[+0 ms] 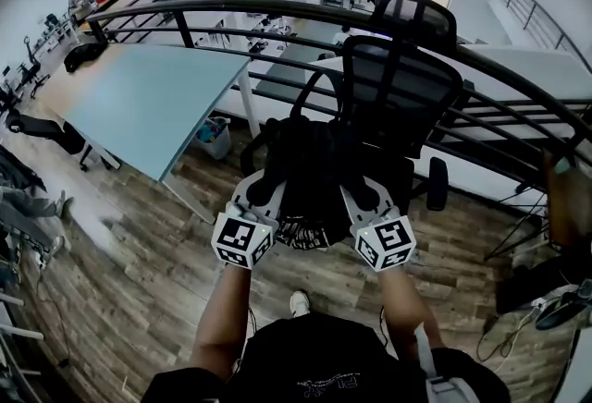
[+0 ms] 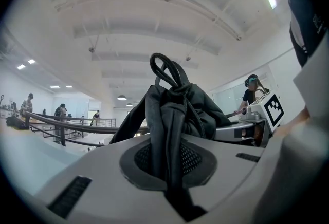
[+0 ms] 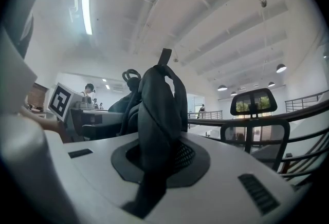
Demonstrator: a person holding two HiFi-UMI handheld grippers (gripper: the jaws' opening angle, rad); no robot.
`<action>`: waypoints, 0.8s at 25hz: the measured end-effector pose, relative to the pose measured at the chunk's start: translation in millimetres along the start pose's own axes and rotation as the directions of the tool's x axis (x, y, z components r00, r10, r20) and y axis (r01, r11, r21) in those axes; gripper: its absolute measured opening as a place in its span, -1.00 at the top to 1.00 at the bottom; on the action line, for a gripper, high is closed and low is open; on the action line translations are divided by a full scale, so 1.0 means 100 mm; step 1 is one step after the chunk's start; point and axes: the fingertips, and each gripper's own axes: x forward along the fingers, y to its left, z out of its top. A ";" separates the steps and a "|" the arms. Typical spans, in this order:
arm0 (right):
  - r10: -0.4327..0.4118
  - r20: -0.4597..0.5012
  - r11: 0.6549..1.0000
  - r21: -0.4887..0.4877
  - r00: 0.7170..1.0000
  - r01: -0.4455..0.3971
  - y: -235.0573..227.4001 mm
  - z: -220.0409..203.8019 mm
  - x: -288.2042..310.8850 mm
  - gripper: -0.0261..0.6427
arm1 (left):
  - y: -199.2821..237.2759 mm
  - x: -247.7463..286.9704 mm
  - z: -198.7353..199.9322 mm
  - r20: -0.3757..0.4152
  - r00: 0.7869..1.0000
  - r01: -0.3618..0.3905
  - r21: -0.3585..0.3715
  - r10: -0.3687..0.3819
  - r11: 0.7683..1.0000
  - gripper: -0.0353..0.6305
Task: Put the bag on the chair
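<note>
Left hand-held gripper (image 2: 172, 176) clamped on bag (image 1: 310, 175) fabric | right hand-held gripper (image 3: 154, 166) likewise | bag: frame centre, held before chair (image 1: 398, 87) | advice: keep level, lower onto seat, then release.

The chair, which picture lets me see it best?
The head view. It shows the black chair from above, with its headrest, back and armrests, just behind the bag. The right gripper view catches only its headrest and some of the back. The left gripper view shows no chair.
</note>
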 end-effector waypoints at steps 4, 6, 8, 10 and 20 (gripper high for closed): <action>-0.025 0.012 1.000 0.004 1.000 0.025 -0.09 0.00 0.09 0.78 | 0.08 0.15 -0.01 0.013 1.000 0.026 0.000 -0.026 1.000 0.80; -0.046 0.011 0.999 0.009 0.999 0.046 -0.14 -0.02 0.10 0.78 | 0.09 0.23 -0.03 0.013 0.999 0.048 0.000 -0.048 0.999 0.80; -0.065 0.007 0.998 0.010 0.998 0.065 -0.20 -0.04 0.12 0.78 | 0.10 0.31 -0.06 0.008 0.998 0.065 0.000 -0.065 0.998 0.80; -0.079 0.002 0.997 0.007 0.997 0.079 -0.25 -0.06 0.15 0.78 | 0.11 0.37 -0.09 0.001 0.997 0.077 -0.001 -0.077 0.997 0.80; -0.123 -0.022 0.992 0.003 0.992 0.124 -0.67 -0.10 0.24 0.78 | 0.09 0.84 -0.16 -0.018 0.992 0.127 -0.015 -0.127 0.992 0.80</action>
